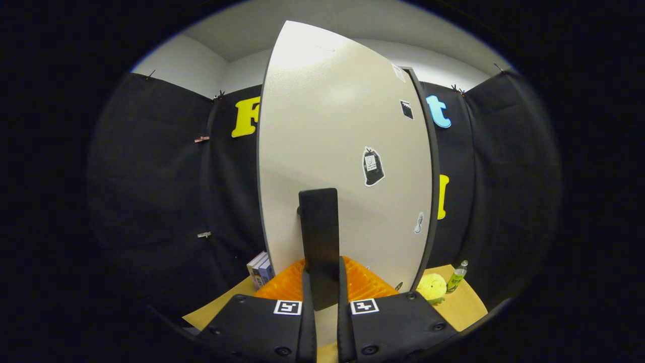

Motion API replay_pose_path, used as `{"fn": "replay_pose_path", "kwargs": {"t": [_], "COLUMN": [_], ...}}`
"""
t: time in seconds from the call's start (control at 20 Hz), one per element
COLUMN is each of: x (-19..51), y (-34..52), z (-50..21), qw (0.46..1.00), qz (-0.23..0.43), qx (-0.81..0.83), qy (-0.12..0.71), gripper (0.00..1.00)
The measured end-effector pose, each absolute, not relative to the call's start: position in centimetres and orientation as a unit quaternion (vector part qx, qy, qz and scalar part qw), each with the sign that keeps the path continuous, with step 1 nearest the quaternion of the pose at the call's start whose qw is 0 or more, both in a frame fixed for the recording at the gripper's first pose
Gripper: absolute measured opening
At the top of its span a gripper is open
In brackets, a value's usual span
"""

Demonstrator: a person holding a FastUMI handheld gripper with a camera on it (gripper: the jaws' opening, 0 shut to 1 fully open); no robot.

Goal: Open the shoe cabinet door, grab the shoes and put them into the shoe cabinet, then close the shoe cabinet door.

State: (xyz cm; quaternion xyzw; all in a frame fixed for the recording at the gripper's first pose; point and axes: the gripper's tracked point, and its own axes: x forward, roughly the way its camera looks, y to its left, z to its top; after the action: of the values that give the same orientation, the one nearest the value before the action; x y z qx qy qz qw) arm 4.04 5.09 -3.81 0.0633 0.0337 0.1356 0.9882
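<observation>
Here the tall, off-white shoe cabinet door (pixel 342 151) with a dark edge stands upright straight ahead of the tongs (pixel 326 297), taking up the middle of the scene. A long, flat, black vertical handle (pixel 318 237) stands out from the lower part of the door, and its lower end drops down between the two fingers (pixel 308 302). The tongs are narrow, and both fingers appear to press on the sides of the black handle, one on each side of it. Each finger carries a small square black-and-white marker tag (pixel 287 307) near its base.

Several small stickers sit on the door face; the largest is a black, sack-shaped sticker (pixel 373 166) above and to the right of the handle, and smaller ones lie nearer the door's right edge.

Just beyond the fingers, at the foot of the door, lies a bright orange ribbed plastic piece (pixel 282 287); what it is cannot be told. It rests on a tan bench (pixel 466 307). To the left of the orange piece stand a few small boxes or books (pixel 260 269), upright and close together. To the right of the door's lower corner sits a yellow fuzzy soft toy (pixel 432 287), and just beside it a small clear bottle with a green label (pixel 457 277) stands slightly tilted.
</observation>
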Motion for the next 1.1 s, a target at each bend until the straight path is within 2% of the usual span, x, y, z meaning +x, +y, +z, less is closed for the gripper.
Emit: {"fn": "replay_pose_path", "kwargs": {"t": [0.4, 0.65, 1.1], "x": [1.9, 1.5, 1.6], "y": [-1.1, -4.4, -11.0], "z": [-4.1, -4.3, -4.5], "qw": [0.993, 0.991, 0.992], "qz": [0.085, 0.091, 0.04], "qx": [0.07, 0.085, 0.108], "qy": [0.032, 0.047, 0.044], "gripper": [0.19, 0.19, 0.16]}}
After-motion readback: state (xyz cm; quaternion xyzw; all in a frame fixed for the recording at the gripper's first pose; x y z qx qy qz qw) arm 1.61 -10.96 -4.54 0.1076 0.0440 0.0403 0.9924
